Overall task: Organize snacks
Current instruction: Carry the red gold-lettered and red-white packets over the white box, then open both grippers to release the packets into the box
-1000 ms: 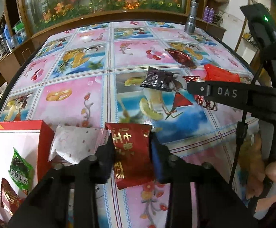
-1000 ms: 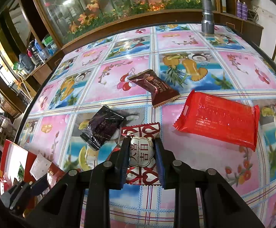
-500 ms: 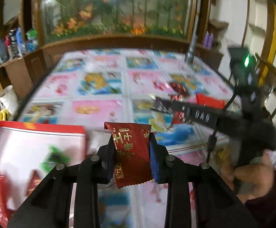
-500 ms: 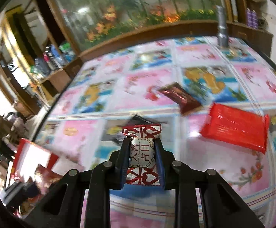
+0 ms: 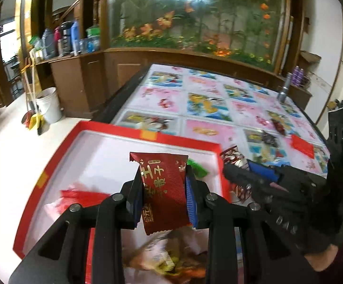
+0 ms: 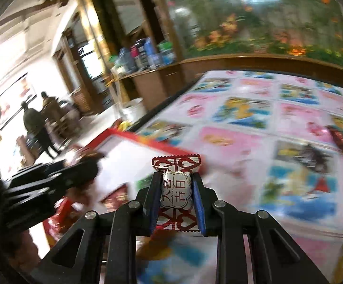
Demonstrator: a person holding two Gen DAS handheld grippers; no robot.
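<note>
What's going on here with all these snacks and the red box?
A person is sorting snacks with a hand-held gripper in each hand. The left gripper is shut on a dark red packet, held over the red box, which already has a few snacks in it. The right gripper is shut on a red-and-white candy beside the box. More snacks lie on the table.
</note>
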